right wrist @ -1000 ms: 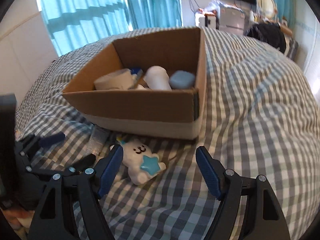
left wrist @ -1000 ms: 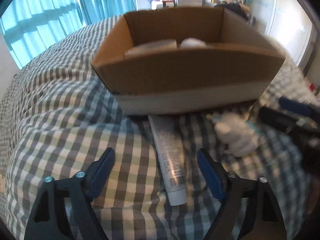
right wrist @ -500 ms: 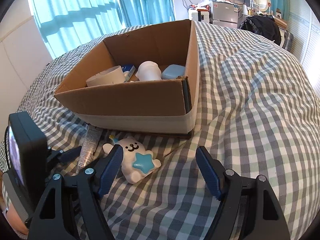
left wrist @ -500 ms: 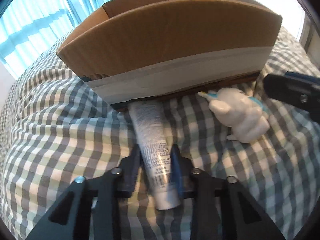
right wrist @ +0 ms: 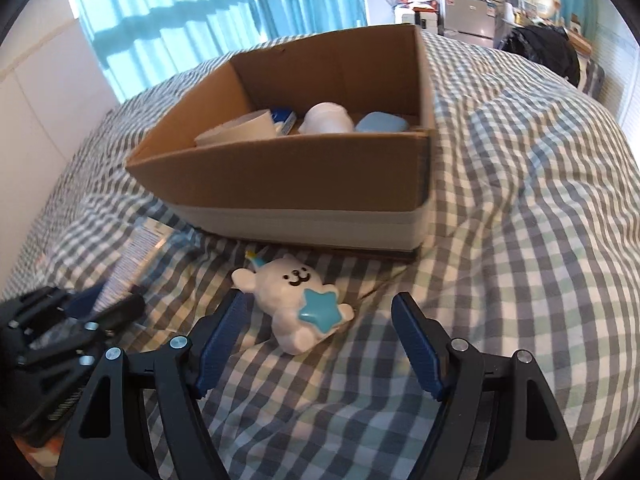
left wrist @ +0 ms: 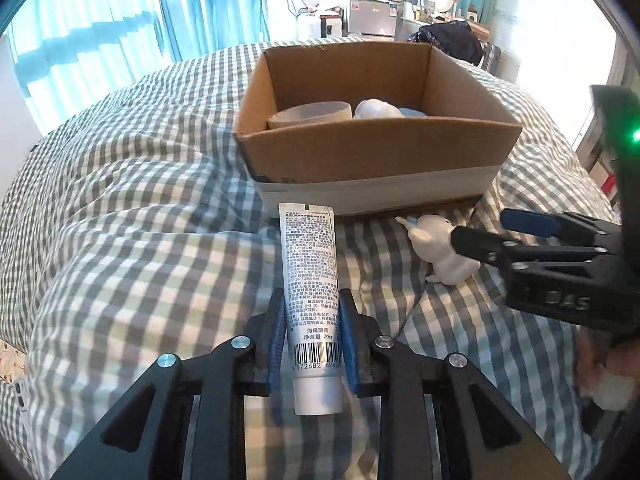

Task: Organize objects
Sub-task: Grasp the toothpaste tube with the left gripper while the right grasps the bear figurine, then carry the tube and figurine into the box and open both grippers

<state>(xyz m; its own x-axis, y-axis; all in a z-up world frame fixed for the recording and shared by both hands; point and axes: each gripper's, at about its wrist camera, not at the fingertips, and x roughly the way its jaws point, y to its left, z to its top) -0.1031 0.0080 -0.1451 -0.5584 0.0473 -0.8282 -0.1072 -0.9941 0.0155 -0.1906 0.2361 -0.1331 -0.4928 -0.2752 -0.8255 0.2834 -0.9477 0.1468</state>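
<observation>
Here, left gripper [left wrist: 311, 340]: jaws clamped on the lower part of the white tube [left wrist: 310, 280], blue pads pressed to both of its sides.
Tube: the cap end points back toward the camera, the crimped flat end points toward the cardboard box [left wrist: 380, 152]; fine print and a barcode face up. Whether it is clear of the bedcover or rests on it cannot be told.
Right gripper [right wrist: 320, 340]: jaws spread wide, nothing between the pads; the fingertips stand either side of the bear toy's lower end without touching it.
Bear toy [right wrist: 294, 300]: white, with a drawn face and a blue star on its front, lying on its back on the checked bedcover [right wrist: 520, 240], just in front of the box's near wall.
Box: open-topped, a pale band along its base, sitting on the bedcover; inside are a cardboard roll [right wrist: 240, 130], a white rounded object [right wrist: 328, 118], a light-blue soft-edged item [right wrist: 380, 123] and a blue-and-white pack [right wrist: 285, 118].
Surroundings: turquoise curtains [left wrist: 120, 32] behind the bed, a cluttered shelf with appliances [left wrist: 368, 12] at the far wall.
</observation>
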